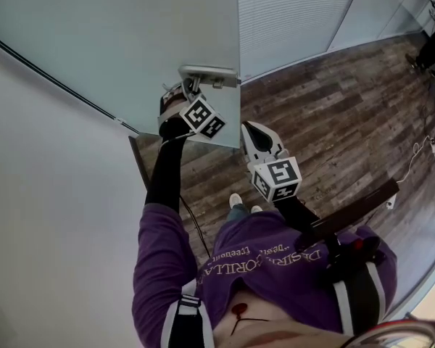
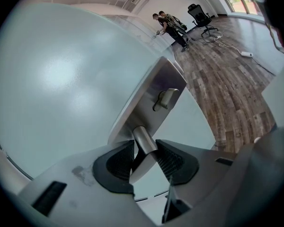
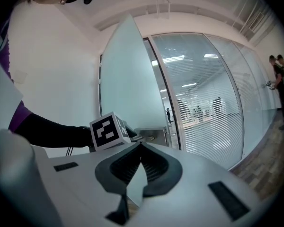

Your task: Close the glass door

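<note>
Frosted glass door (image 1: 130, 42) upright, swung ajar. Silver metal lever handle (image 2: 143, 137) lies level along door face. Left gripper (image 2: 145, 151) pinches lever. Right gripper (image 3: 141, 148) jaws pressed together, empty.

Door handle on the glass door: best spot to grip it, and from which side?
Grip the door handle on its straight bar, clear of the metal lock plate. The bar is slim and rounded and stands off the glass door, so a jaw fits on each side. Come from the free end, pointing toward the plate, as the left gripper does now.
</note>
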`<state>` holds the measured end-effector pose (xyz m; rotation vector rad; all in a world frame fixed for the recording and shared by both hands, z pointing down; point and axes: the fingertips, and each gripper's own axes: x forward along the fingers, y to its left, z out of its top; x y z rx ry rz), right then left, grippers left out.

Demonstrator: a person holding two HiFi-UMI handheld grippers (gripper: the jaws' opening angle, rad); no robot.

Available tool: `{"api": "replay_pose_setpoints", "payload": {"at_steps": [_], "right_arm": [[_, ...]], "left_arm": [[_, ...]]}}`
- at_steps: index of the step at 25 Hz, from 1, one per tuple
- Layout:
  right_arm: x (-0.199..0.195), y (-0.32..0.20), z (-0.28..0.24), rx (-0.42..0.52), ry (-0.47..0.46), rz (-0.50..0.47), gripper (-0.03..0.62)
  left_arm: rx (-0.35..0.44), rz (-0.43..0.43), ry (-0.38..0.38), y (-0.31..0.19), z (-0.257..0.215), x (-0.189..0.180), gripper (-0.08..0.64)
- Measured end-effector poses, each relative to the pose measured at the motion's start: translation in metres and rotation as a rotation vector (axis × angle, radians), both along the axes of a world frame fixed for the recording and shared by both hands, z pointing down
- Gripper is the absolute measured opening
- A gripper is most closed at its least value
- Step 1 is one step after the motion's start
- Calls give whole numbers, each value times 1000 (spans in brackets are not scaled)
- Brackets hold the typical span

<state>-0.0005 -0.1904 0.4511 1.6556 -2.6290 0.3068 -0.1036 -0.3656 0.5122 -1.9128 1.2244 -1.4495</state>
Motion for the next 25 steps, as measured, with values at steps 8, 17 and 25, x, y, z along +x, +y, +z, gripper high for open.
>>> {"api": "replay_pose_setpoints", "payload": {"at_steps": [8, 17, 25], "right_arm": [[-5, -13, 3, 10, 15, 22, -3], [-23, -32, 8, 15, 30, 40, -3], [-18, -40, 13, -1, 34, 84, -3]], "left_arm": [[-5, 34, 26, -10, 1, 10, 141], [2, 47, 44, -31, 3, 16, 140], [-2, 50, 51, -52, 0, 26, 141]]}}
